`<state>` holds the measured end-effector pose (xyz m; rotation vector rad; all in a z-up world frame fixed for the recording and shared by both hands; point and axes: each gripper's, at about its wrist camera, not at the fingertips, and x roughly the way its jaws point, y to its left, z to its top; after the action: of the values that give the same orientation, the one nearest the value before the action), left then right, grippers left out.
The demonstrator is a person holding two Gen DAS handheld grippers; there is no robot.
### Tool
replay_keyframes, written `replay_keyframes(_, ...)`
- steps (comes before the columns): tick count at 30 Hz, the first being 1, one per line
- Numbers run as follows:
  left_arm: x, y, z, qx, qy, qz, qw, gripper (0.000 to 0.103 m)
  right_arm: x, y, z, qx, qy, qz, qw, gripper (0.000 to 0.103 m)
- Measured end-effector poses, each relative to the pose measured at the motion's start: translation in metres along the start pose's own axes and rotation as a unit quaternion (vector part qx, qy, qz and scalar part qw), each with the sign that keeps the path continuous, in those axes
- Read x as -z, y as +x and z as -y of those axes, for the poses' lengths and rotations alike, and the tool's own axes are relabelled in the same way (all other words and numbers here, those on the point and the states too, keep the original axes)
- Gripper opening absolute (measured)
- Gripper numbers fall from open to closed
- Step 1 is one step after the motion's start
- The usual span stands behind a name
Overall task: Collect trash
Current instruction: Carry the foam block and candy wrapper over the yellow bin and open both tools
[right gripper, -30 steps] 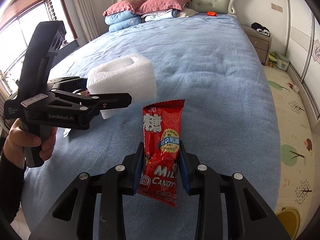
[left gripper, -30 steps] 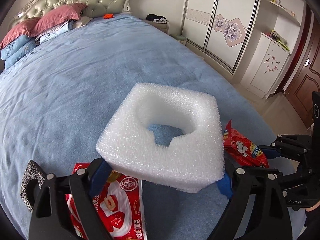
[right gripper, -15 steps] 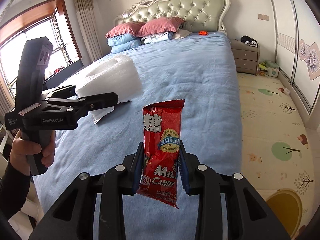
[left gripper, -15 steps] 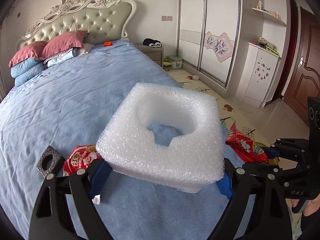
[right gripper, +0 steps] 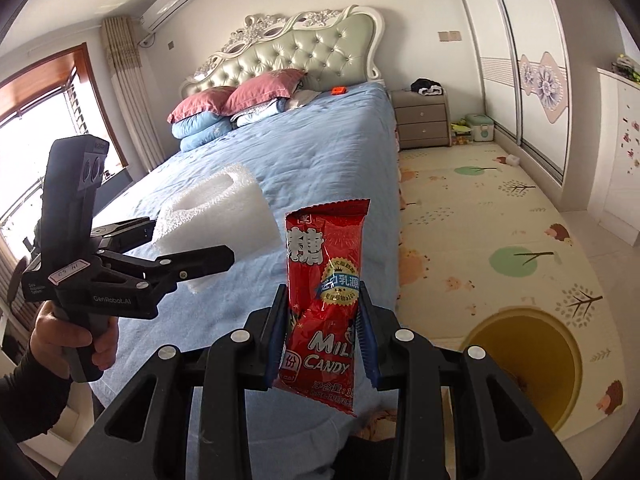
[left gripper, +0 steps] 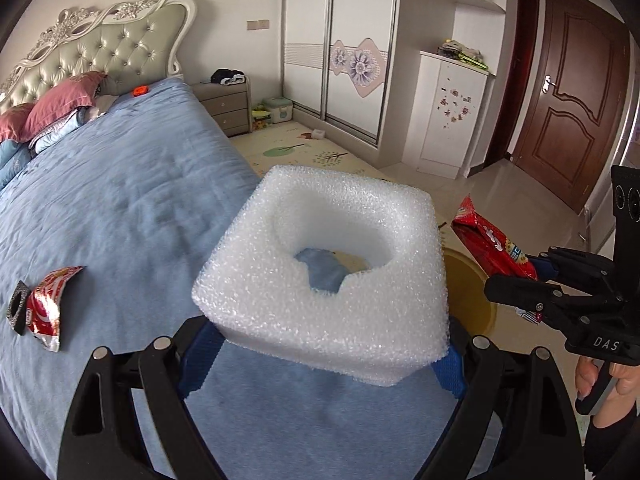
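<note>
My left gripper (left gripper: 324, 356) is shut on a white foam block (left gripper: 332, 272) with a hollow middle, held above the foot of the blue bed (left gripper: 120, 208). The block also shows in the right wrist view (right gripper: 216, 216). My right gripper (right gripper: 322, 340) is shut on a red milk candy wrapper (right gripper: 324, 292), which also shows in the left wrist view (left gripper: 492, 244). A yellow bin (right gripper: 524, 364) stands on the floor, below and right of the wrapper. A red wrapper (left gripper: 48, 304) and a dark foam piece (left gripper: 16, 308) lie on the bed at left.
Pillows (right gripper: 240, 100) lie at the headboard. A nightstand (right gripper: 420, 120) stands beside the bed. A patterned play mat (right gripper: 500, 240) covers the floor. A wardrobe (left gripper: 348, 40) and a brown door (left gripper: 576, 92) are behind. A small orange thing (right gripper: 339, 90) lies near the pillows.
Both grippers have swung right, from over the bed towards the floor beside it. The yellow bin has come into view. Both still hold their trash.
</note>
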<state>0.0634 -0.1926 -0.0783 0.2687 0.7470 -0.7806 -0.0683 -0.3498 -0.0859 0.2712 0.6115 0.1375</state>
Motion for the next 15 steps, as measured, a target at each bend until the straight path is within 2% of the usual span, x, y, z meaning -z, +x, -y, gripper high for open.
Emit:
replay_keyframes(8,-0.004,0.04,0.083,0.059,0.049,-0.035,0.9964,0.088,0.034,-0.052,0.064,0.05,0.073,0.028,0.996,0.032)
replay_keyframes(15,-0.005,0.085,0.141,0.114,0.081,-0.082,0.9869,0.088,0.076,-0.084,0.116,0.103,0.133,0.03,0.985,0.032)
